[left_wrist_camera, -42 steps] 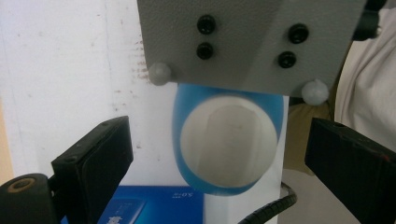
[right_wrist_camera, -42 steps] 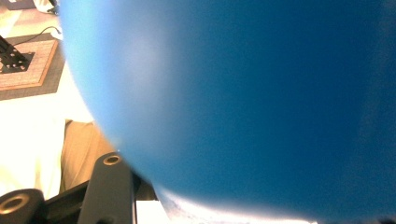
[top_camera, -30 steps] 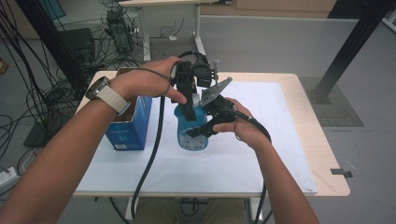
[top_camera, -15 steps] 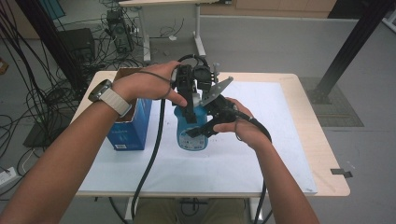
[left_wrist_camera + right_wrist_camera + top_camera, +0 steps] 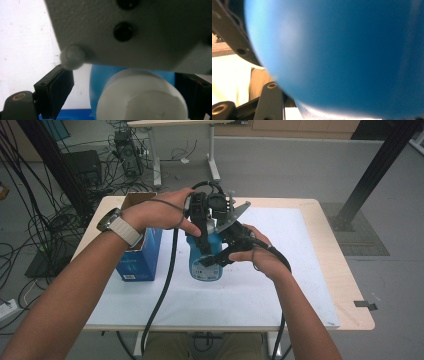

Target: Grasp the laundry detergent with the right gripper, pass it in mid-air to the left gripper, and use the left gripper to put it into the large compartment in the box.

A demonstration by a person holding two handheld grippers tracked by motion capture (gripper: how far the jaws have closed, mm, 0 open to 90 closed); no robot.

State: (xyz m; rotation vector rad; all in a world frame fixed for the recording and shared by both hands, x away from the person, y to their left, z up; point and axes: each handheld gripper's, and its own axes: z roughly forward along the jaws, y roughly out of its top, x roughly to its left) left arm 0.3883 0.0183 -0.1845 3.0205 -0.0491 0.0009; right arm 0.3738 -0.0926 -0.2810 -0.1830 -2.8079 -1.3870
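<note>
A blue bottle (image 5: pixel 202 266) with a white cap (image 5: pixel 140 100) stands upright on the white sheet. My left gripper (image 5: pixel 204 231) comes down from above and straddles the cap. Its jaws have just been closing, and the left finger (image 5: pixel 56 91) still stands apart from the cap. My right gripper (image 5: pixel 214 258) comes in from the right and is shut on the bottle's body, whose blue wall (image 5: pixel 342 57) looms right in front of its camera, with one finger (image 5: pixel 270 100) showing below it. The grey plate (image 5: pixel 130 30) of the right gripper hangs over the cap.
An open blue carton (image 5: pixel 139 256) stands just left of the bottle. The white sheet (image 5: pixel 285 290) covers most of the wooden table (image 5: pixel 350 285). Cables trail from both grippers toward the front edge. Beyond the table are another desk and cables on the floor.
</note>
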